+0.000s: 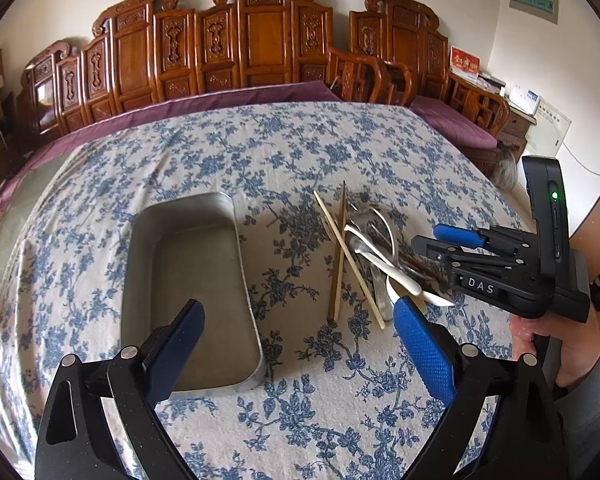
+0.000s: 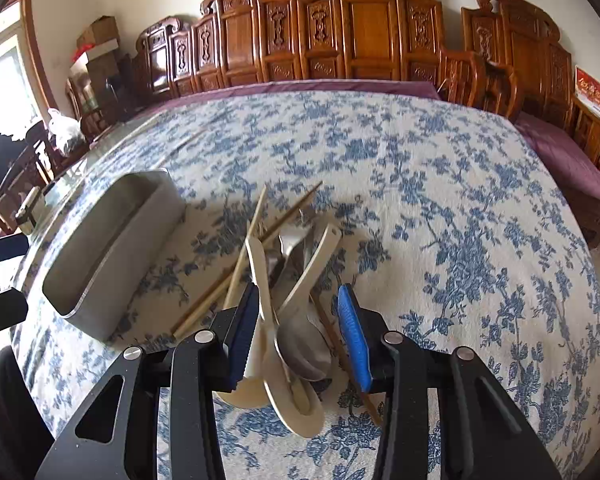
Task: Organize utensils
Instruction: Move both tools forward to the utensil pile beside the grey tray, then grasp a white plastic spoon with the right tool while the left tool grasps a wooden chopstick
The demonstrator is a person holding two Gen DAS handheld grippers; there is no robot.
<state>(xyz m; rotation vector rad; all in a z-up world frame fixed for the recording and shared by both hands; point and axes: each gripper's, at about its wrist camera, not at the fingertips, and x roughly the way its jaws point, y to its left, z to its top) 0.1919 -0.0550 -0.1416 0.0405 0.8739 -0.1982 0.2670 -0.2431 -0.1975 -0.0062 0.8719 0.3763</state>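
A pile of utensils (image 1: 364, 248) lies on the floral tablecloth: wooden chopsticks (image 1: 340, 256), white spoons (image 1: 384, 264) and metal spoons. An empty metal tray (image 1: 188, 292) stands left of the pile. My left gripper (image 1: 296, 340) is open above the tray's near right corner, empty. My right gripper (image 2: 300, 332) is open, its fingers either side of the spoons (image 2: 296, 320) in the pile (image 2: 284, 280), not closed on them. The right gripper also shows in the left wrist view (image 1: 440, 236). The tray shows at left in the right wrist view (image 2: 112, 252).
The table (image 1: 300, 152) is covered with a blue-flowered cloth. Carved wooden benches (image 1: 260, 40) with purple cushions stand behind it. A person's hand (image 1: 556, 344) holds the right gripper at the table's right edge.
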